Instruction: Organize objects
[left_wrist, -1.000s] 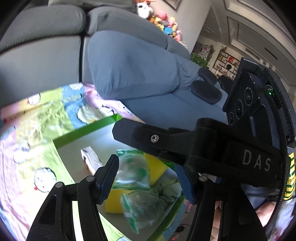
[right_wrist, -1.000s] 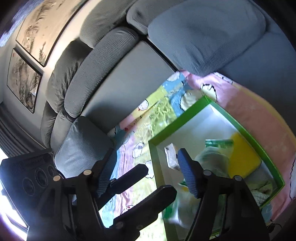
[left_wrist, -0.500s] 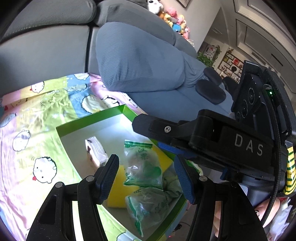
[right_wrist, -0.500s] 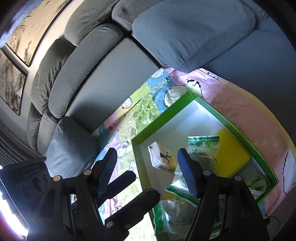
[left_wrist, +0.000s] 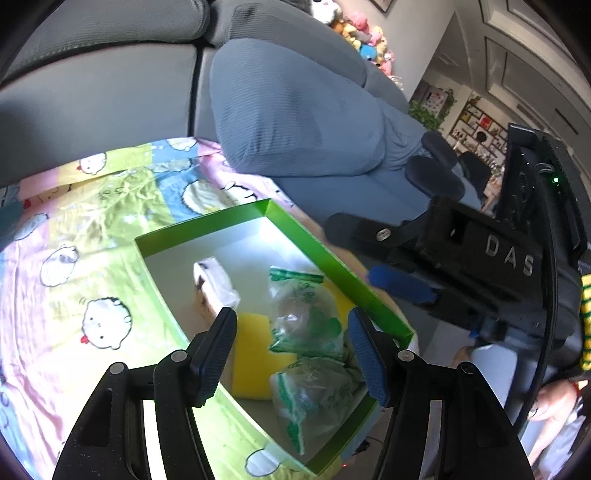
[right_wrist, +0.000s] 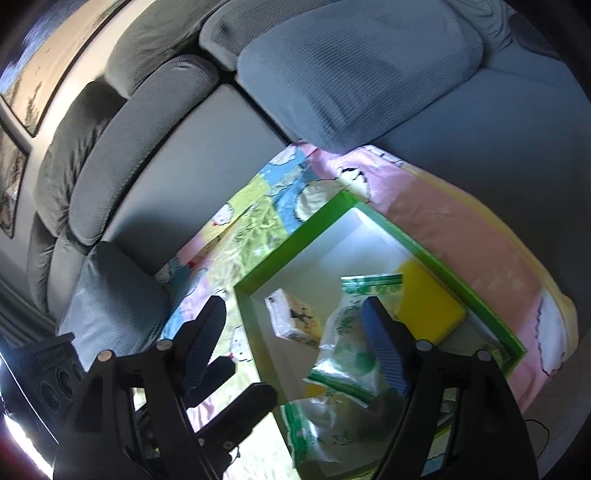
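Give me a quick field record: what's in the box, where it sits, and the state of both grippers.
container: shallow green-walled cardboard box with white floor
surface: pastel cartoon-print blanket on grey sofa
contents: yellow rectangular sponge; two clear green-printed plastic bags; small wrapped tissue pack
left gripper: open, holding nothing, above box
right gripper: open, holding nothing, above box

Green-rimmed box with bagged items
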